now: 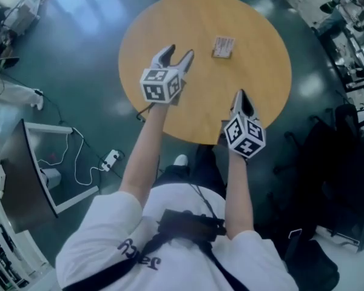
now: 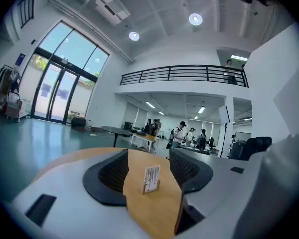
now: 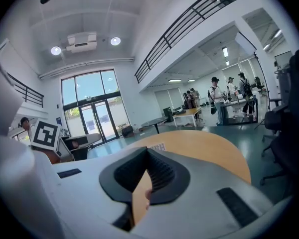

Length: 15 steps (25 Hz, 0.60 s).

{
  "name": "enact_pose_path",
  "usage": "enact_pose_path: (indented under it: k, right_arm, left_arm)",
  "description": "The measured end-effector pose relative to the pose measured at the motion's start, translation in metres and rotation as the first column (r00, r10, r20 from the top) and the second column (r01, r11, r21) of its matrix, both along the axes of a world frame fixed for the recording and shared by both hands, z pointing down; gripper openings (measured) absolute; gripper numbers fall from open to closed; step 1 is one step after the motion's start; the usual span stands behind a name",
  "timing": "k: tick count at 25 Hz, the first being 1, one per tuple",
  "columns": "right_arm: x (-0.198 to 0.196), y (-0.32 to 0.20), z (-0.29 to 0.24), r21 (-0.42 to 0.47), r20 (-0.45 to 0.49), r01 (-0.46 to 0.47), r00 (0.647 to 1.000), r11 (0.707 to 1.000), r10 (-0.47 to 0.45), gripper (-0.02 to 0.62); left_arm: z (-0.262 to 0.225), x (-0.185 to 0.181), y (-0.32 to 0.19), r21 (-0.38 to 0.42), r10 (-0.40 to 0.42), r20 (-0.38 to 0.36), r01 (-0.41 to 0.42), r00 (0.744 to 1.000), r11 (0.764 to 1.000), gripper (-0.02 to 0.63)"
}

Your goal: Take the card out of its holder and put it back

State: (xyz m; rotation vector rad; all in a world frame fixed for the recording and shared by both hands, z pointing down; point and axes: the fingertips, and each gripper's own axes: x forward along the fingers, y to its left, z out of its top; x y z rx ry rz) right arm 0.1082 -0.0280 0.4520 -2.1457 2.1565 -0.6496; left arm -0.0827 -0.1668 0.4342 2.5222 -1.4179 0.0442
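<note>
Our left gripper [image 1: 179,51] gapes wide and empty, our right gripper [image 1: 241,96] pinched closed on nothing; we should pin the far holder [image 2: 149,189], then lift the card [image 1: 223,45] straight up

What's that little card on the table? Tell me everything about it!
The card is small, white and rectangular, with rows of dark print too tiny to read. It stands upright, leaning slightly, slotted into a low tan holder on the round wooden table, toward its far side. Only the holder touches it.
</note>
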Motion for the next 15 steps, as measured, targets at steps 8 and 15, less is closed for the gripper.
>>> enact_pose_path:
  k: [8, 15]
  right_arm:
    - [-0.024, 0.015, -0.049, 0.081, -0.058, 0.134, 0.99, 0.988, -0.129, 0.017]
    - [-0.026, 0.036, -0.063, 0.091, -0.115, 0.257, 0.962, 0.962, -0.247, 0.017]
  left_arm:
    - [-0.046, 0.014, 0.085, 0.129, -0.065, 0.076, 0.055, 0.995, 0.99, 0.255]
    - [-0.058, 0.045, 0.138, 0.177, -0.147, 0.075, 0.132, 0.986, 0.975, 0.133]
